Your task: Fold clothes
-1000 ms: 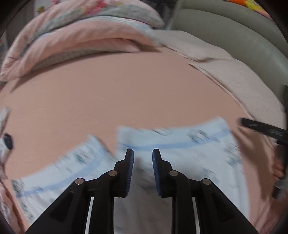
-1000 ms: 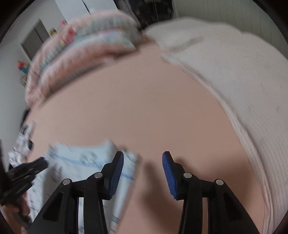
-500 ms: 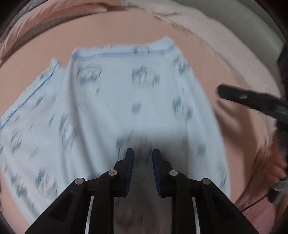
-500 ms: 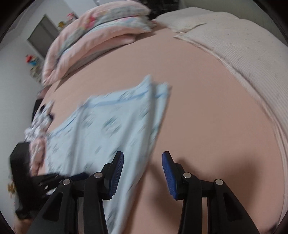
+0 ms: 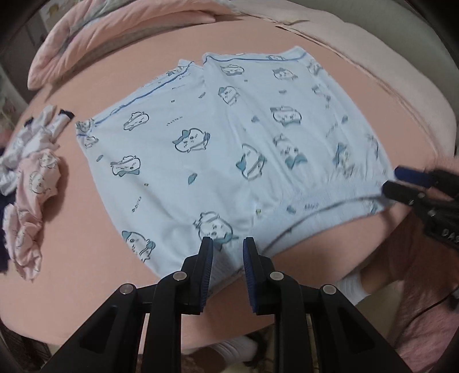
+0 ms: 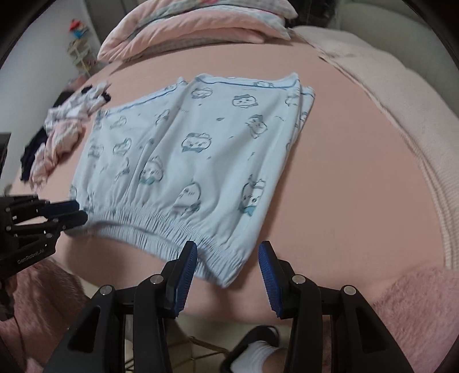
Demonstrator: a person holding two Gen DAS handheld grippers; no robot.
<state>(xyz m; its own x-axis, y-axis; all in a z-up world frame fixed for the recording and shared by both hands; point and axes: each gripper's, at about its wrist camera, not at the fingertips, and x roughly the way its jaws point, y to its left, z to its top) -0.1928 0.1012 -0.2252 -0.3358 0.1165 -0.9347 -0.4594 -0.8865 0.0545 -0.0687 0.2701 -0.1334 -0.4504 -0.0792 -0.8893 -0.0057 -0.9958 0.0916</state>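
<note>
Light blue shorts (image 5: pixel 229 143) with cartoon prints lie spread flat on the pink bed (image 5: pixel 86 229), hems away from me and the gathered waistband (image 6: pixel 160 223) nearest. My left gripper (image 5: pixel 228 246) hovers over the waistband's left end. Only a narrow gap separates its fingers, and I see no cloth pinched in it. From the right wrist view, the left gripper (image 6: pixel 74 212) sits at that corner. My right gripper (image 6: pixel 228 246) stands open, wide, above the right end of the waistband, the shorts (image 6: pixel 186 149) ahead of it. The left wrist view also shows the right gripper (image 5: pixel 397 182).
A heap of pink and white clothes (image 5: pixel 31 183) lies at the bed's left side. Folded quilts (image 6: pixel 200 25) are stacked at the far end. A pale blanket (image 6: pixel 401 100) runs along the right. A person's white-socked foot (image 6: pixel 255 355) shows below the near bed edge.
Both grippers have drawn back from the hem end of the shorts to the waistband. The whole garment now lies in view, flat. Neither opening has changed.
</note>
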